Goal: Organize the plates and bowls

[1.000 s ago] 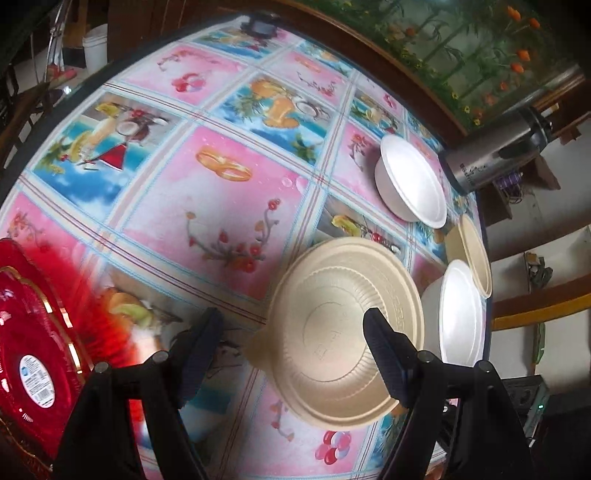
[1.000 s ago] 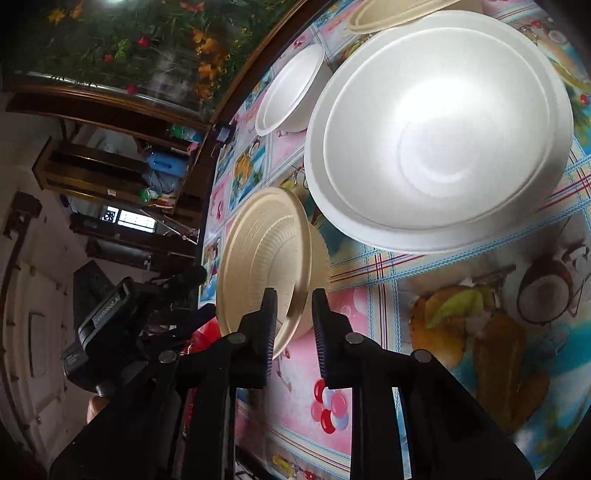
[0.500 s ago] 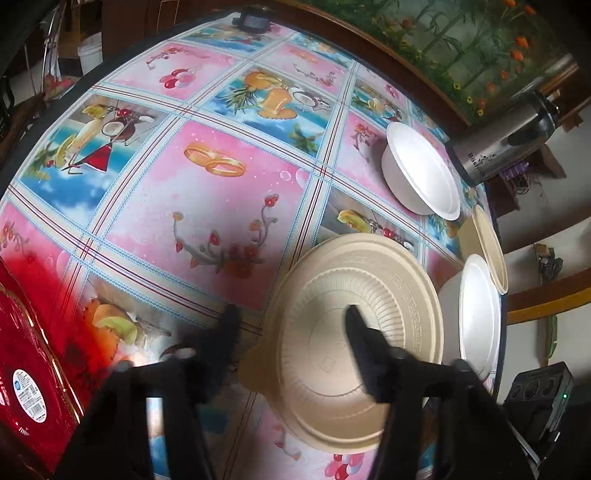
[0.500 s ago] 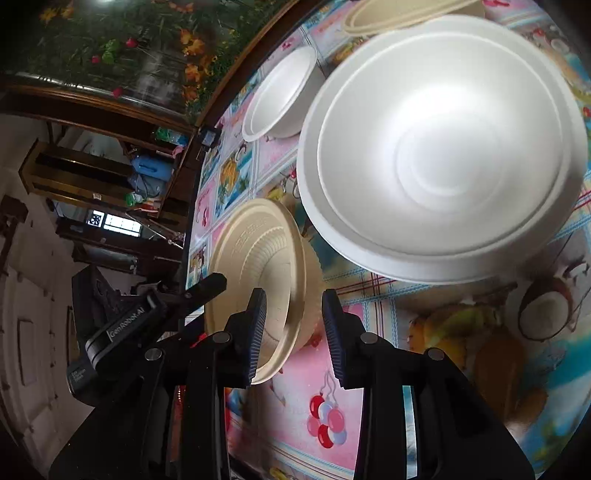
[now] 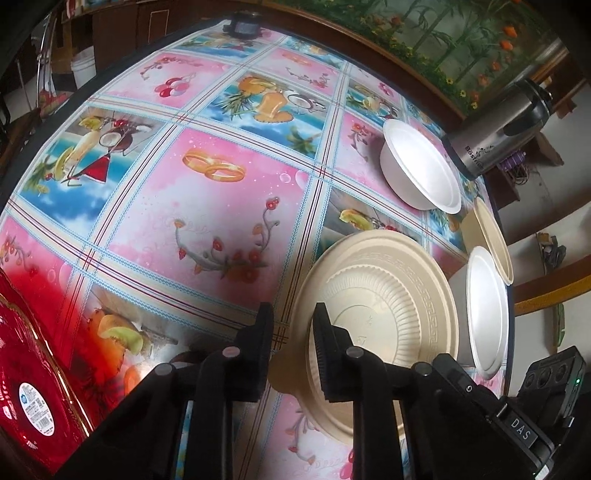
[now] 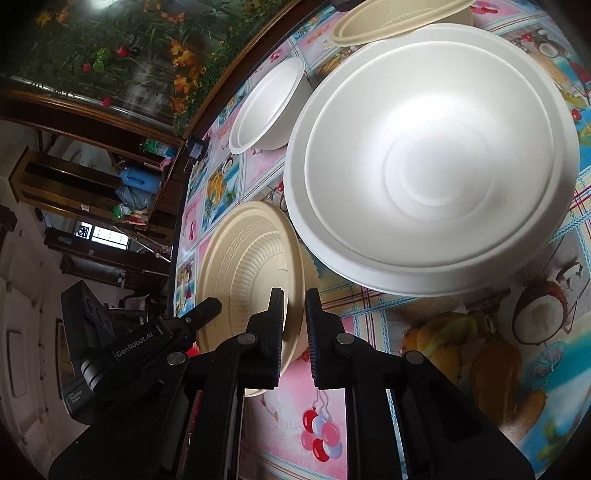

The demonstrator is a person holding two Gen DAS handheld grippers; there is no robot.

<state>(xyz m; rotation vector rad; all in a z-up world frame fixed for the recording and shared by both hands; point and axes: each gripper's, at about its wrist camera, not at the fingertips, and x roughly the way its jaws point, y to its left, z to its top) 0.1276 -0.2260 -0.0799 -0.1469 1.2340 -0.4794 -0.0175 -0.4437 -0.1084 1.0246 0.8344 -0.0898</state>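
Note:
A beige ribbed bowl sits on the patterned tablecloth. My left gripper is shut on its near-left rim. My right gripper is shut on the opposite rim of the same bowl. A white bowl stands close behind it and fills the right wrist view. A smaller white bowl sits farther back, also seen in the right wrist view. Another beige bowl lies beyond the white one, also in the right wrist view.
A red plastic tray lies at the left near edge. A steel thermos stands at the table's far right edge. The table's dark rim curves along the back. The left gripper body shows in the right wrist view.
My left gripper has closed from wide open onto the beige bowl's rim. My right gripper opened slightly, then closed again on the opposite rim. Both views moved a little closer.

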